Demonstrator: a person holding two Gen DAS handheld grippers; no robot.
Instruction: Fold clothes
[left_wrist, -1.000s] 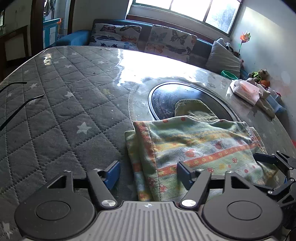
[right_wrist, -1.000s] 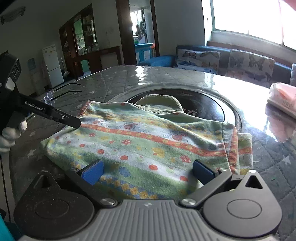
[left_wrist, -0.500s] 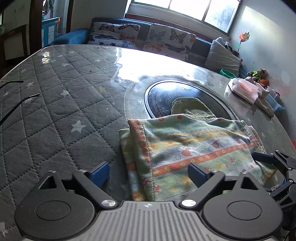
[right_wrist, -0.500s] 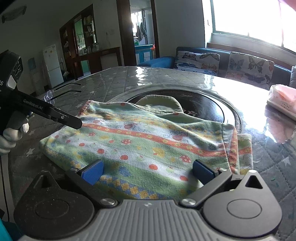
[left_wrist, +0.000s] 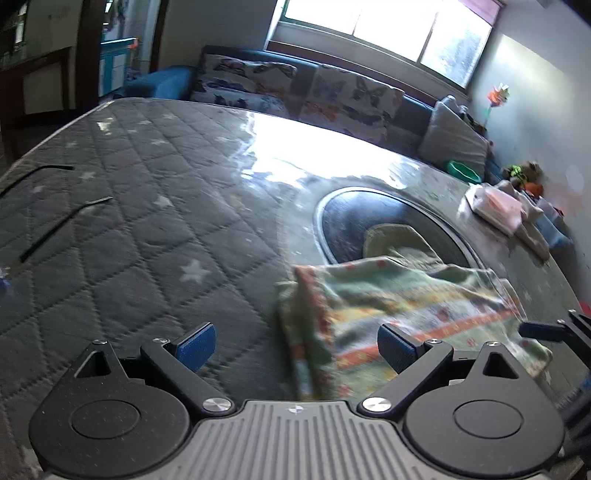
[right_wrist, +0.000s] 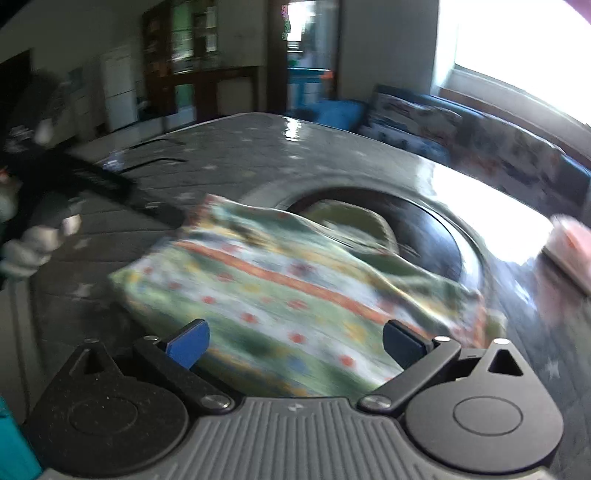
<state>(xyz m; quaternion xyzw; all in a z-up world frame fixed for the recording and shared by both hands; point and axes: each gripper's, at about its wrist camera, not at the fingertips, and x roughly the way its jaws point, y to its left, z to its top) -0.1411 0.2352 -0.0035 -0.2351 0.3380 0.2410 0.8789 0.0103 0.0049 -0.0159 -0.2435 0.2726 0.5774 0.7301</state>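
A folded green garment with orange stripes and red dots (left_wrist: 399, 310) lies on the quilted grey table cover (left_wrist: 129, 229), partly over a dark round inset (left_wrist: 343, 218). It also shows in the right wrist view (right_wrist: 280, 291). My left gripper (left_wrist: 295, 345) is open and empty, just short of the garment's left edge. My right gripper (right_wrist: 295, 345) is open and empty over the garment's near edge. The left gripper's arm shows in the right wrist view (right_wrist: 110, 188), and the right gripper's tip in the left wrist view (left_wrist: 550, 330). Both views are blurred.
A pink-and-white bundle (left_wrist: 495, 206) lies at the table's far right edge. Black straps (left_wrist: 62, 225) lie on the cover at the left. A sofa with butterfly cushions (left_wrist: 295, 88) stands behind the table under the window.
My left gripper's jaws opened wider and it drew back and up from the garment's left edge. The right wrist view has swung and lifted, and both views are now blurred.
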